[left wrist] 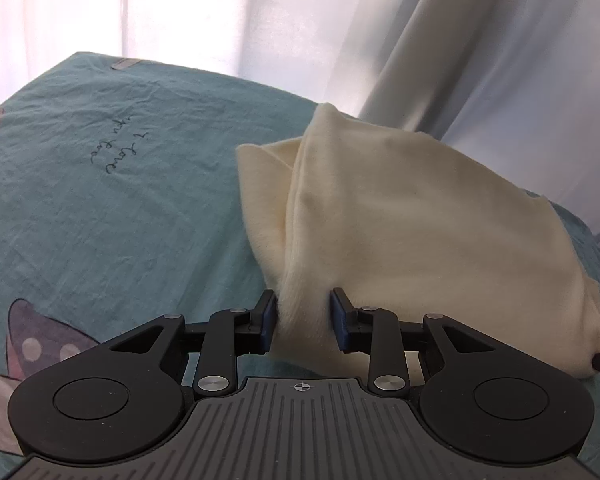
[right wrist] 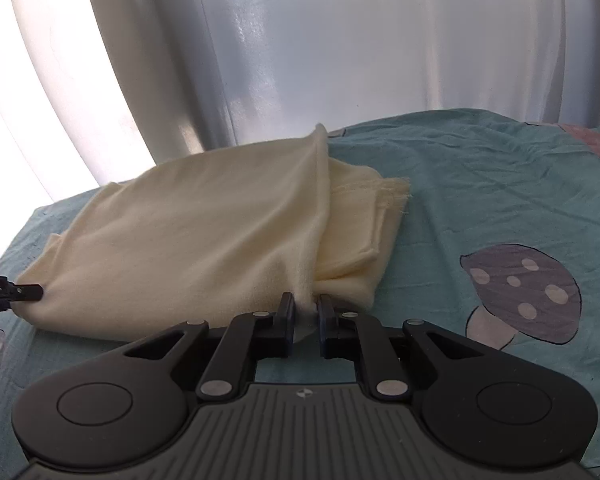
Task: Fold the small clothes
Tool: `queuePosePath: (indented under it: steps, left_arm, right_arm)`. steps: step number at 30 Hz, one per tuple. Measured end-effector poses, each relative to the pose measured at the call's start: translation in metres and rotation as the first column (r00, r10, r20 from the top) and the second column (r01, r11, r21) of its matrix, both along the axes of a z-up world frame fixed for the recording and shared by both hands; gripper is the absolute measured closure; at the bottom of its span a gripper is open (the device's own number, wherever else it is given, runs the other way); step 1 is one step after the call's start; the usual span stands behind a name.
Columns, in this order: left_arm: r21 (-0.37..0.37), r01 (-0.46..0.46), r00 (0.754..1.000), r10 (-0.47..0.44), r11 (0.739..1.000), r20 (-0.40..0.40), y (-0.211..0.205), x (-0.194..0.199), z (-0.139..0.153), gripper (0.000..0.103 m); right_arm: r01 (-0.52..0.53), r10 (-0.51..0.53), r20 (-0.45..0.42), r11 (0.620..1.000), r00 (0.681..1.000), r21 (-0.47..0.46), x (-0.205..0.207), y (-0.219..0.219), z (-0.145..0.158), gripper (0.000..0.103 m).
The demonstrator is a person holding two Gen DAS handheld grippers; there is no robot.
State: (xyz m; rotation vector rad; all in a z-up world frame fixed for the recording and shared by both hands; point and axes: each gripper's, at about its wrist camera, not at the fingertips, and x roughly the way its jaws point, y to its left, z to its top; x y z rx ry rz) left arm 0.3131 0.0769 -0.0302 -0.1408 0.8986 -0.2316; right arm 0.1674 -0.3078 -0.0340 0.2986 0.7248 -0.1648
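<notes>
A cream cloth (left wrist: 420,216) is lying folded on a bed covered with a teal sheet (left wrist: 100,208), close to pale curtains (left wrist: 500,40) at the far edge. Both grippers are holding the near edge of this cloth, one at each front corner.

In the left wrist view, some handwriting (left wrist: 120,152) is printed in dark ink on the sheet. It is standing sideways and upside down to the camera; one word is looking like "love", the rest I cannot read. A small grey tag (left wrist: 124,65) is sitting at the far edge of the sheet, and its text is too small to tell. The left gripper (left wrist: 303,316) is partly closed, and its blue pads are pressing a thick bunch of the cloth from both sides. At the right border the tip of the other gripper is touching the cloth corner.

The right wrist view is not showing the writing. It is showing instead a large purple mushroom drawing (right wrist: 528,284) with pale dots on the sheet, well apart from the cloth, and the layered, slightly frayed hem (right wrist: 380,200) of the cloth. The right gripper (right wrist: 306,312) is nearly closed, pinching a thin ridge of the cloth. The left gripper's tip is appearing at the left border, touching the cloth.
</notes>
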Motion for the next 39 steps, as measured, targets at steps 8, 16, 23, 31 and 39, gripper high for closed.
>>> queuePosePath:
  steps: [8,16,23,31,39]
  left_arm:
    - [0.006,-0.011,1.000,0.011,1.000,0.001,0.011,0.000,0.002,0.042]
    - [-0.133,-0.050,0.997,0.042,0.990,-0.064,0.038,0.010,-0.005,0.037]
    - [-0.225,-0.033,0.994,0.010,0.974,-0.105,0.044,0.032,-0.006,0.035]
    - [-0.316,0.031,0.985,-0.082,0.948,-0.149,0.039,0.059,-0.012,0.035]
    - [-0.375,0.018,0.980,-0.091,0.927,-0.178,0.045,0.074,-0.021,0.069]
  right_arm:
    - [0.019,-0.020,-0.020,0.998,1.000,-0.067,0.001,0.003,0.004,0.084]
    - [0.026,-0.019,0.114,0.998,0.993,-0.059,-0.005,0.006,0.032,0.067]
    - [-0.101,0.102,0.097,0.995,0.990,-0.008,0.013,0.035,0.030,0.064]
    - [-0.227,0.227,0.059,0.974,0.972,-0.009,0.047,0.086,0.019,0.065]
    - [-0.276,0.279,0.046,0.959,0.959,-0.062,0.073,0.127,0.006,0.086]
